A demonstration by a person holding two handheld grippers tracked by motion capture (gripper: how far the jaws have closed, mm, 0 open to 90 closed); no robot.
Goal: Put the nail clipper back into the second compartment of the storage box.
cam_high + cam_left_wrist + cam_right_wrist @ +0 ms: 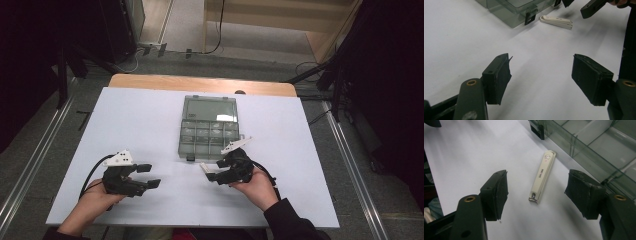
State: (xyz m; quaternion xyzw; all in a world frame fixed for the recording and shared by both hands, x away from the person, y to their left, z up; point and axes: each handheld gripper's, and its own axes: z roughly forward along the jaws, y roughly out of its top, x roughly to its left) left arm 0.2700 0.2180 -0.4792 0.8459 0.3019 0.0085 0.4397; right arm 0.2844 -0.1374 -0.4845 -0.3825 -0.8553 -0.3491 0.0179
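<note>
Right gripper [537, 195] stands wide apart, straddling the nail clipper [542, 177], which lies just off the organizer box's [599, 152] front edge, near the desk's [150, 115] middle. Probably untouched; lower squarely, then close across its narrow sides. Left gripper [546, 77] rests open and empty nearer the front-left corner.

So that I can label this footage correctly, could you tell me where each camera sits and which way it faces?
High view: above the person's side, looking forward and down on the table; both forearms, left gripper, right gripper.
Left gripper view: on the left gripper, looking across the table toward the compartment box.
Right gripper view: on the right gripper, looking down at the nail clipper.
All three share clipper and box.
</note>
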